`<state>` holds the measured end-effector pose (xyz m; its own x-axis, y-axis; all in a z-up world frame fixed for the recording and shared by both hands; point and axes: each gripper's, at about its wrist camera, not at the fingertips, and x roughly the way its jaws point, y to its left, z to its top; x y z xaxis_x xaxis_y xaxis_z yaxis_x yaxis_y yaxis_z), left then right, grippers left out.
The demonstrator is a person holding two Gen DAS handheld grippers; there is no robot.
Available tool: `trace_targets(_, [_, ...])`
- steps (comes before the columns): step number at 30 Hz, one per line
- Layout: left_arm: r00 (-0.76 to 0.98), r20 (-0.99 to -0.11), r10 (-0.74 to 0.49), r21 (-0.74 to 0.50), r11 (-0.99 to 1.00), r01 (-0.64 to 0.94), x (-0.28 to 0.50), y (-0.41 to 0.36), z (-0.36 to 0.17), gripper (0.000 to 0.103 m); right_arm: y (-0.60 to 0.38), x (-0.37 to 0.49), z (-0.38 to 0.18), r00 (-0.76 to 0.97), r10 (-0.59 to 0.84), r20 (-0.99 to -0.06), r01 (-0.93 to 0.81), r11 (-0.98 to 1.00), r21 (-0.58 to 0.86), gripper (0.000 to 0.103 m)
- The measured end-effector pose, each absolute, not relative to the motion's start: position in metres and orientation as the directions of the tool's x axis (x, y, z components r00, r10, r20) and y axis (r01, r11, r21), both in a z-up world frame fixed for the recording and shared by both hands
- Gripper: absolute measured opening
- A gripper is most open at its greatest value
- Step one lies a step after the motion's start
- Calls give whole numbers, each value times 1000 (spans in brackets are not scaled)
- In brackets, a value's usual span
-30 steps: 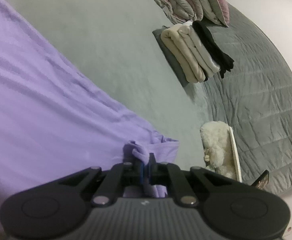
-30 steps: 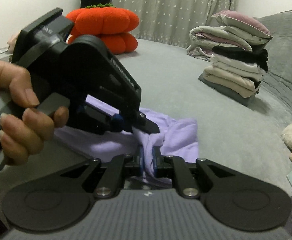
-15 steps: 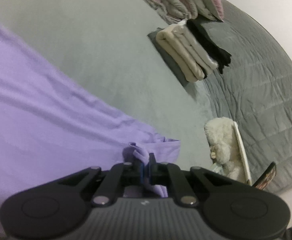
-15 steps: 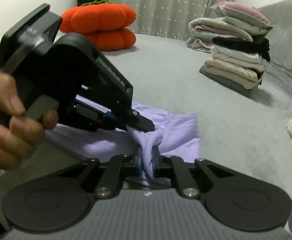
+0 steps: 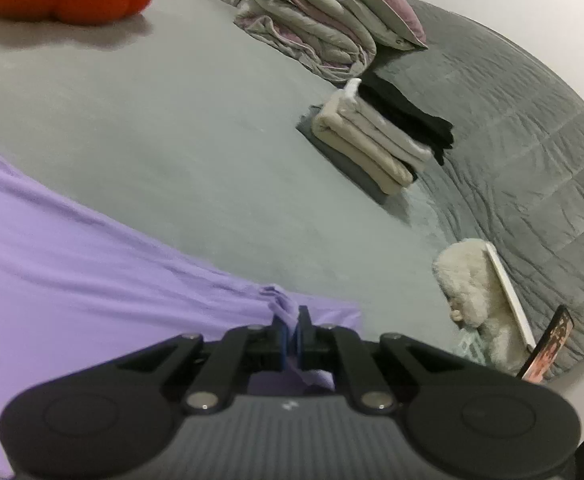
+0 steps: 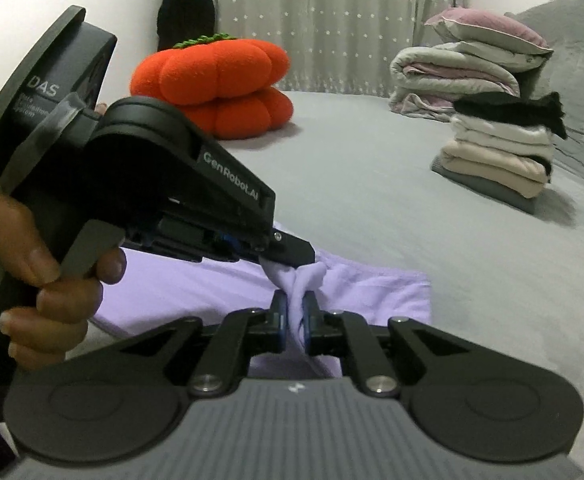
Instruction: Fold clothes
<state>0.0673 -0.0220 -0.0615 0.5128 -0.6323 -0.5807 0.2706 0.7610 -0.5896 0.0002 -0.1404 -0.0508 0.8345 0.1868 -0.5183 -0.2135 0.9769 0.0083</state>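
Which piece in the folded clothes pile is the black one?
The top one of the folded pile. It is black; the pieces under it are white, cream and grey.

Each camera sits just behind its own gripper, low over the bed (image 5: 196, 168), looking forward along the fingers. The left view tilts, facing the stack of folded clothes (image 5: 375, 148) and the quilt beyond. The right view is level, with the left gripper (image 6: 292, 258) close across its left side. Both share the stack and the orange cushion (image 6: 216, 80).
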Motion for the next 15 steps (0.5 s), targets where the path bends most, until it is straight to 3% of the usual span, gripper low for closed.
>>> trace_targets(15, [574, -613, -543, -524, 823, 219, 69, 59, -49, 4, -62, 16, -49, 802, 277, -529, -324, 946, 3, 9])
